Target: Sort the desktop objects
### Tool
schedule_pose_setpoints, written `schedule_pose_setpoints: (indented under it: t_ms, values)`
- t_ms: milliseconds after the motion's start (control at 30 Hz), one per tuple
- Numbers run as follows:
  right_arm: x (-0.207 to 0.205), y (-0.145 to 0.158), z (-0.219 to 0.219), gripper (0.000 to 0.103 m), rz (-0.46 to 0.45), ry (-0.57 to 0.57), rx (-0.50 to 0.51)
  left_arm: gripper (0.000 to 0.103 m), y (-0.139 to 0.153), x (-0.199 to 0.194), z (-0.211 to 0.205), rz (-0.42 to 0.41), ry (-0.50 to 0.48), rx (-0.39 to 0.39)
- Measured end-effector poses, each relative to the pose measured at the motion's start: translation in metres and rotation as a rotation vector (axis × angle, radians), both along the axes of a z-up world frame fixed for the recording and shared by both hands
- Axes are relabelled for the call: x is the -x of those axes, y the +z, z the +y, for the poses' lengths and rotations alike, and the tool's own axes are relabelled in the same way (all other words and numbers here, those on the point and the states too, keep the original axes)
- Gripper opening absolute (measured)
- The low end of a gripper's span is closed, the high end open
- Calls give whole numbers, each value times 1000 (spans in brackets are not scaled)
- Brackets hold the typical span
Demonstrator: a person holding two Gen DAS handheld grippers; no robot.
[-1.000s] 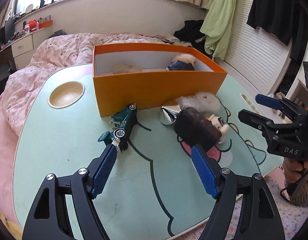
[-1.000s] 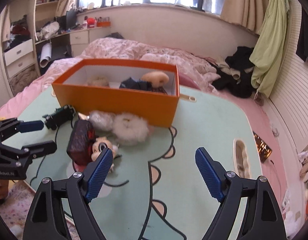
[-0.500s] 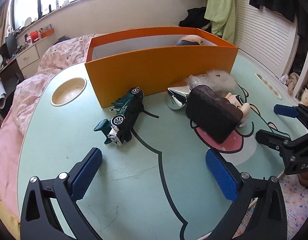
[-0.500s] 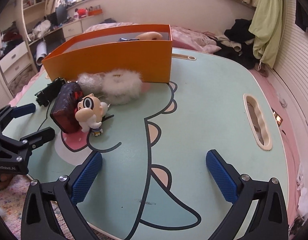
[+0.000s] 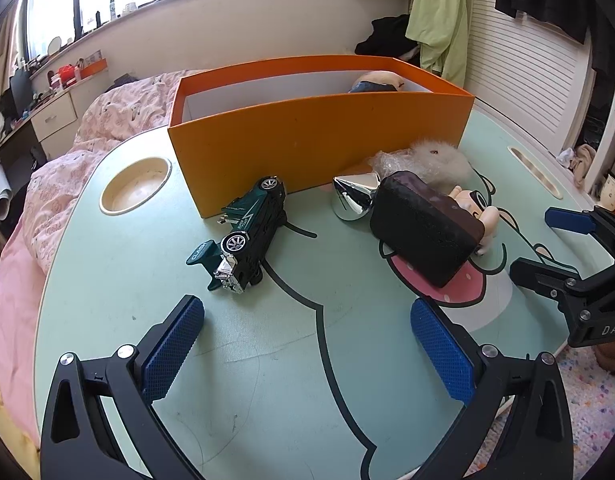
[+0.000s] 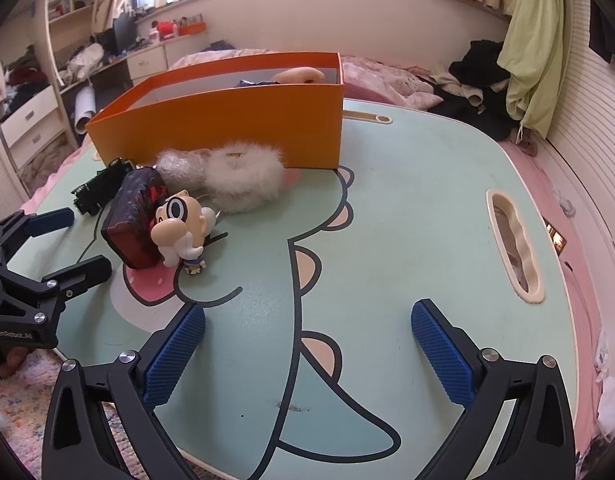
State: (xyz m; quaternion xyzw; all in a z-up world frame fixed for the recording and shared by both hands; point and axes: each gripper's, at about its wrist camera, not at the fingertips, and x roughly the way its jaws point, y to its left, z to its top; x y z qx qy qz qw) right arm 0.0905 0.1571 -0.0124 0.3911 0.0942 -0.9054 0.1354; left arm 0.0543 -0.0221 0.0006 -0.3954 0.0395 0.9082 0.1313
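An orange box (image 5: 319,136) (image 6: 227,120) stands on the mint cartoon table (image 5: 267,380) (image 6: 407,208) with soft items inside. In front of it lie a dark green toy car (image 5: 243,236) (image 6: 101,190), a silver cone (image 5: 353,198), a dark pouch (image 5: 425,228) (image 6: 135,216), a cartoon figurine (image 6: 181,230) (image 5: 477,212) and a white fluffy ball (image 6: 243,176) (image 5: 435,160). My left gripper (image 5: 307,348) hangs open over the table's near edge, short of the car and pouch. My right gripper (image 6: 307,348) is open over bare table, right of the figurine. Neither holds anything.
A round cup recess (image 5: 135,190) sits at the table's left, a slotted handle recess (image 6: 515,248) at its right. A pink bed (image 5: 119,120) lies behind the table, with drawers (image 6: 27,120) and hanging clothes (image 6: 535,48) further back. A patterned rug (image 5: 587,392) lies below the near edge.
Both grippers have opened wider. Both views dropped lower and closer to the table in the first half second, then held still.
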Motion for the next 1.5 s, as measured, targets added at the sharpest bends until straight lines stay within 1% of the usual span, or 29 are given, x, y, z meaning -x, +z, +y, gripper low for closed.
schedule_pose_setpoints:
  t_ms: [133,200,267,400,467,533,600,667,733,767,800,833,1000,1067,1133,1167,1200,1267,1367,1400,1433,1467,1500]
  values:
    - [0,5,6,103,0,11,65,103,0,0,0,0,0,-1]
    - [0,9,4,101,1,31,84,103,0,0,0,0,0,-1]
    - [-1,14,-3,93,16,56,88,103,0,0,0,0,0,-1]
    - [8,27,-19,85,42,86,95,103,0,1,-1,0,-1,-1]
    - [17,32,-29,79,36,97,110,103,0,1,-1,0,-1,-2]
    - [26,33,-38,78,25,107,107,103,0,1,-1,1,-1,-2]
    - [33,28,-48,74,-4,114,92,103,0,0,-1,0,0,-2]
    - [40,21,-58,63,-42,133,73,103,0,0,-1,0,0,-2]
    - [42,13,-66,53,-61,139,24,103,0,0,-1,0,0,-2]
    - [41,12,-69,46,-32,140,-9,103,0,0,-1,1,0,-1]
    - [39,10,-71,43,-21,144,-32,103,1,0,-1,1,0,-2]
    - [37,10,-71,36,-9,152,-38,103,1,1,-1,1,0,-2]
    - [26,8,-53,35,12,155,15,103,3,1,-3,4,9,-8]
    - [18,11,-40,35,31,145,53,103,7,0,-9,6,4,-55]
    - [10,13,-27,35,56,135,89,103,16,0,-20,27,7,-118]
    - [6,14,-20,35,65,129,107,103,22,0,-26,44,18,-133]
    - [3,15,-15,35,70,121,122,103,27,2,-30,58,26,-135]
    - [-2,15,-8,35,69,108,147,103,35,10,-37,75,40,-108]
    - [-2,16,-5,35,59,96,166,102,37,32,-37,39,22,-70]
    - [-1,17,-6,35,53,96,166,99,35,39,-36,28,11,-59]
    - [-1,16,-7,35,47,97,165,90,33,45,-34,14,6,-40]
    - [-1,17,-8,35,44,97,162,85,30,52,-30,-2,-2,-23]
    - [-1,18,-8,35,44,99,158,76,27,56,-29,-17,-10,-15]
